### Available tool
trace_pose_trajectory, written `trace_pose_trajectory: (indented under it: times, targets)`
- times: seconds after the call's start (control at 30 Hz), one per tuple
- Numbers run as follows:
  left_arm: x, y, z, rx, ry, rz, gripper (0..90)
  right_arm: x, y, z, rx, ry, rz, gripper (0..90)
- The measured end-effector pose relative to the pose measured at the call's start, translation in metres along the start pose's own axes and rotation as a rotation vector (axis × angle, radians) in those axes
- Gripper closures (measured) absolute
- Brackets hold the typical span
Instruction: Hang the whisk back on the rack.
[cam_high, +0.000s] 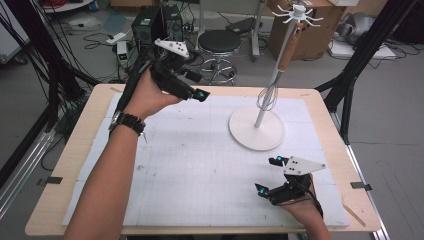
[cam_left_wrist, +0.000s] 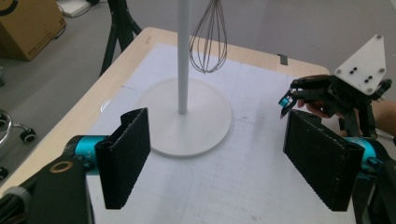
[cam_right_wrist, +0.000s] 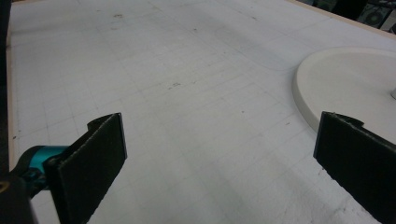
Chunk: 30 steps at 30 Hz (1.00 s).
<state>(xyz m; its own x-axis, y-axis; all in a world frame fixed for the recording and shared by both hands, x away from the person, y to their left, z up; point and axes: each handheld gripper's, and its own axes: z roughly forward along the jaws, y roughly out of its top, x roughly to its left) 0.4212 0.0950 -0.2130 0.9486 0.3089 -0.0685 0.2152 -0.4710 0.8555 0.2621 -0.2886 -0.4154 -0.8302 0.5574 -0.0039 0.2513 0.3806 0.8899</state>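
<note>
- Left gripper (cam_high: 197, 94), upper left of the high view: jaws spread, empty.
- Right gripper (cam_high: 270, 175), lower right: jaws spread, empty.
- Risk: bumping the stand (cam_high: 257, 128) would probably swing the whisk (cam_high: 267, 97) off its hook.

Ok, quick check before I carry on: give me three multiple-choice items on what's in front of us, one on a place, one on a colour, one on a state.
1. Where is the whisk?
A. lying flat on the mat
B. hanging from the stand's top hooks, beside the pole
C. in the right claw

2. What colour is the stand?
A. white
B. red
C. black

3. How are the left claw jaws?
A. shut on the whisk
B. shut on the pole
C. open, with nothing between them

Answers:
1. B: in the high view its wooden handle runs up to the hooks and the wire head dangles above the round base.
2. A: base and pole are both white.
3. C: in the left claw view the two black pads stand wide apart, the whisk well beyond them.
</note>
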Motion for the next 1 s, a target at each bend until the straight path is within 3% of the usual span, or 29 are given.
trace_pose_trajectory:
  times: [0.37,0.53,0.7,0.93,1.0]
  targets:
    - [-0.011,-0.054,-0.025,-0.005,0.06,-0.038,11.6,0.0,0.0,0.0,-0.003,-0.01,-0.004,1.4]
    - [-0.02,-0.092,-0.036,-0.014,0.115,-0.064,7.2,0.0,-0.001,-0.001,0.003,-0.013,-0.001,1.4]
    - [-0.029,-0.128,-0.045,-0.037,0.156,-0.09,3.7,0.0,-0.001,-0.001,0.003,-0.019,-0.002,1.4]
    - [-0.046,-0.168,-0.052,-0.114,0.193,-0.11,1.6,-0.004,-0.002,0.0,0.011,-0.029,0.011,1.3]
    - [-0.052,-0.179,-0.051,-0.131,0.22,-0.114,1.6,-0.005,-0.003,0.0,0.012,-0.036,0.014,1.4]
